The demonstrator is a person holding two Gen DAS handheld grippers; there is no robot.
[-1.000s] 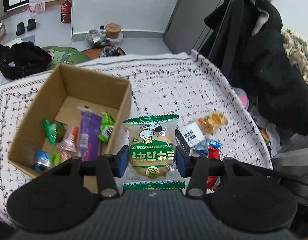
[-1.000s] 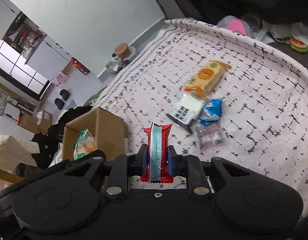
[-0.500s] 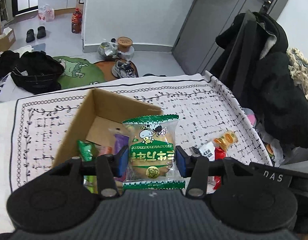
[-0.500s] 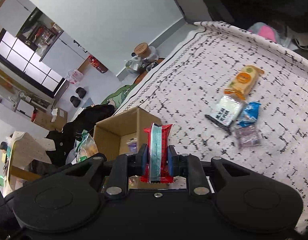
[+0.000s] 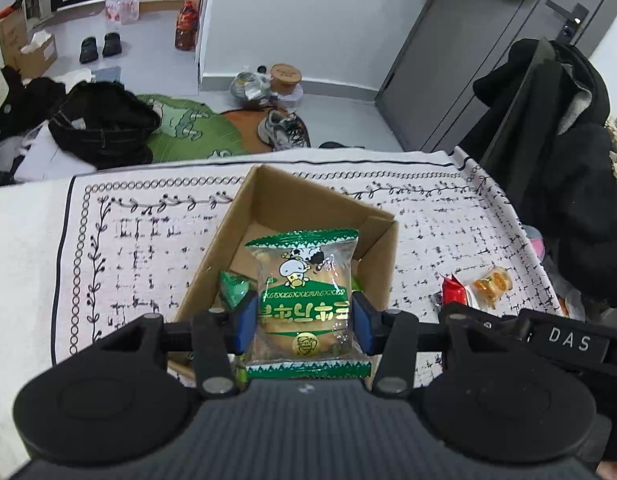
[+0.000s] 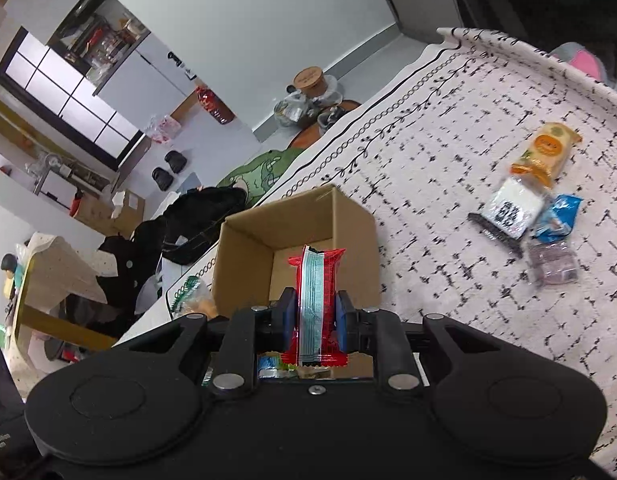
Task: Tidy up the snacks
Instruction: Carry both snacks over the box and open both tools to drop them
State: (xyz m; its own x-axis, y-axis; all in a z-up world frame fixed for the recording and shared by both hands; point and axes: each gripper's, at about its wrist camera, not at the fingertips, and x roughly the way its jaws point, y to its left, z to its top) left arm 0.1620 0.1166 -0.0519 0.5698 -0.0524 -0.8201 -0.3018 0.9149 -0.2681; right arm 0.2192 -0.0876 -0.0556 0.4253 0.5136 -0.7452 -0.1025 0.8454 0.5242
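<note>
My left gripper is shut on a green-and-clear bun packet with a cow picture, held above the open cardboard box. Green snack packets lie inside the box. My right gripper is shut on a red snack packet with a pale blue stripe, held upright over the same box. On the patterned cloth to the right lie an orange biscuit packet, a white packet, a blue packet and a clear purple packet.
The patterned tablecloth covers the table. A black coat hangs on a chair at the right edge. The right gripper's red packet and the orange packet show right of the box. Bags and shoes lie on the floor beyond.
Both grippers have moved left over the box while still holding their packets. The box now sits directly under both packets; the loose snacks have slid to the right of both views.
</note>
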